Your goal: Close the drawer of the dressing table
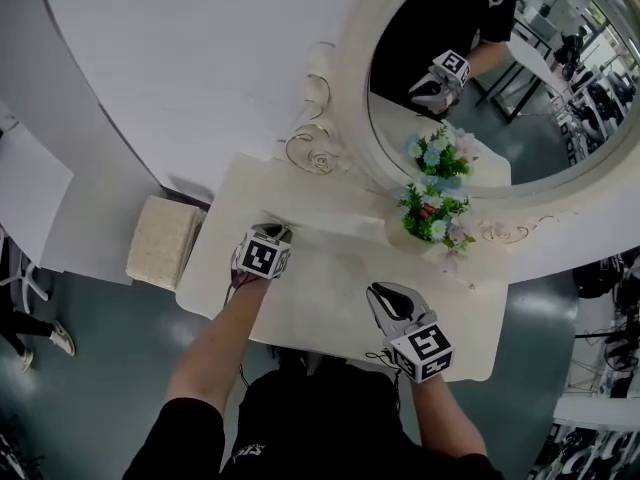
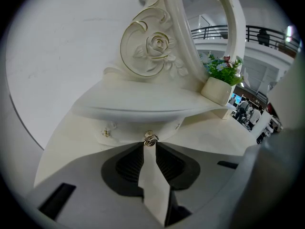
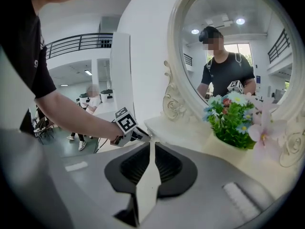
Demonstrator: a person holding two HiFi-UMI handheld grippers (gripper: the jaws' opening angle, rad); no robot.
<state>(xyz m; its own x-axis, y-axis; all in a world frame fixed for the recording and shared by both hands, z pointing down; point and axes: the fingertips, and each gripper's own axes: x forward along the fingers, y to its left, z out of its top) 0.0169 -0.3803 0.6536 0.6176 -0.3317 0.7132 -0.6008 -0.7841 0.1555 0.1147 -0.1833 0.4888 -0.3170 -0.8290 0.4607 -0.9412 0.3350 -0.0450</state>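
The white dressing table [image 1: 330,313] has a small drawer [image 2: 126,129] under its raised shelf [image 2: 143,101]. At the middle of the drawer front hangs a brass ring knob [image 2: 150,139]. My left gripper [image 2: 150,145] reaches the drawer front, its jaw tips closed against that knob; it also shows as the left gripper [image 1: 279,232] in the head view, at the shelf's left end. My right gripper [image 1: 378,290] hovers over the tabletop nearer the front edge, jaws together with nothing between them. In its own view the right gripper [image 3: 151,144] points toward the left gripper [image 3: 143,136].
A potted bunch of flowers [image 1: 432,213] stands on the shelf before the oval mirror [image 1: 500,88]. A carved rose scroll [image 2: 152,46] rises at the mirror's left. A cream cushioned stool [image 1: 162,241] sits on the floor left of the table.
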